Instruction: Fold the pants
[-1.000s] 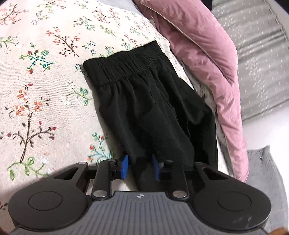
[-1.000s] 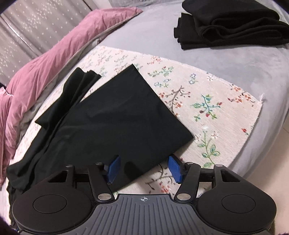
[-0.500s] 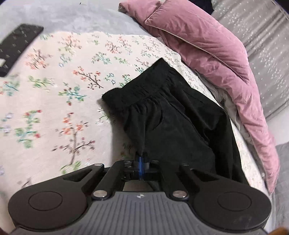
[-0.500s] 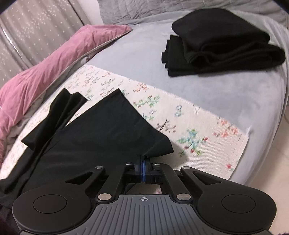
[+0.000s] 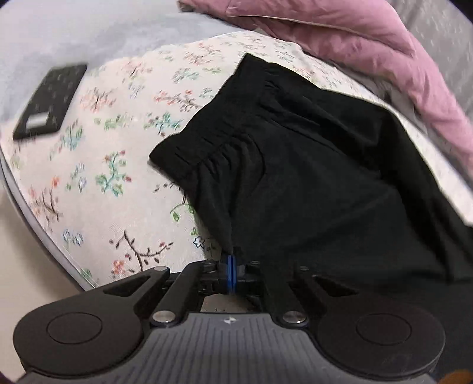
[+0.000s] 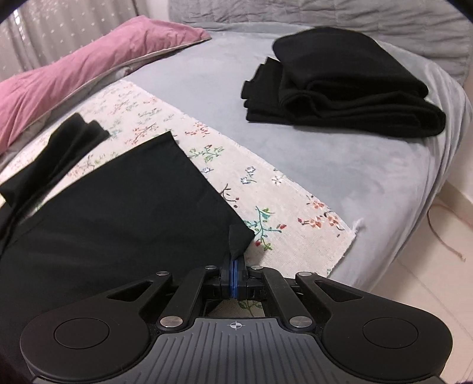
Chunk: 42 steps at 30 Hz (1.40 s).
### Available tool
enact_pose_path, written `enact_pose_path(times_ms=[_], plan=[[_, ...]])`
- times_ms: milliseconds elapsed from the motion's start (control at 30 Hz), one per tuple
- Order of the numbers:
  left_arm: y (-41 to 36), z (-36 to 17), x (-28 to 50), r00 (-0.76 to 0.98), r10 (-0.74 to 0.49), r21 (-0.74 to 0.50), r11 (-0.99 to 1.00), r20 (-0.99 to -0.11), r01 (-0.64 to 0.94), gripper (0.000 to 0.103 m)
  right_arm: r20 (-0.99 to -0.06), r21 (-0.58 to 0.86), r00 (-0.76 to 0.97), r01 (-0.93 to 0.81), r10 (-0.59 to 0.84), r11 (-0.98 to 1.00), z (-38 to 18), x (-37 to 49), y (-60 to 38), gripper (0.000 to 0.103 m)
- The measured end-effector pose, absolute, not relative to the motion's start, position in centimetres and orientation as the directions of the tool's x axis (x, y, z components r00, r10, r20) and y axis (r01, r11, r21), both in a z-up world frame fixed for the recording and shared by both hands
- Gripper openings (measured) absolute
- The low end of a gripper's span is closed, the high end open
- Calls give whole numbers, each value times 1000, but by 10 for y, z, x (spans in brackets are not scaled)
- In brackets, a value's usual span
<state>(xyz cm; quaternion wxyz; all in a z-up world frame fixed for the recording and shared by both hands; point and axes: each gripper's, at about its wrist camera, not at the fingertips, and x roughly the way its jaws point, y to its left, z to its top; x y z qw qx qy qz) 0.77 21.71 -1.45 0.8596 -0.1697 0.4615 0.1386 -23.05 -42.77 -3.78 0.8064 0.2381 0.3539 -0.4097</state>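
We've got the black pants [image 5: 310, 183] spread on the floral cloth [image 5: 97, 165] on the bed; left tongs [image 5: 231, 270] pinch the near edge below the waistband, right tongs [image 6: 235, 276] pinch a hem corner, so both ends should lift together for folding.

Round bed [image 6: 340, 165] w/ grey velvety cover fills most of the right wrist view. Floral cloth [image 6: 283, 206] spread across it, centre to 4 o'clock. Pink pillow [image 6: 88, 62] at 10 o'clock, grey star-dotted curtain [image 6: 53, 32] behind it. Quilted grey headboard [image 6: 325, 11] at 12. Pale floor [image 6: 443, 265] at 4 o'clock w/ thin cord [image 6: 443, 239].
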Motion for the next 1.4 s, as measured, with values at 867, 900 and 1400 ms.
enact_pose_path(times_ms=[867, 900, 1400], plan=[[-119, 114, 154, 596, -312, -17, 894, -739, 448, 103, -637, 394, 712, 631, -296, 668, -1, -72, -487, 63], [-134, 114, 165, 583, -341, -29, 878, -737, 477, 103, -638, 407, 714, 630, -287, 662, -6, -63, -492, 63], [-315, 16, 346, 49, -570, -457, 705, -820, 543, 94, -655, 504, 718, 646, -234, 573, -55, 21, -542, 12]])
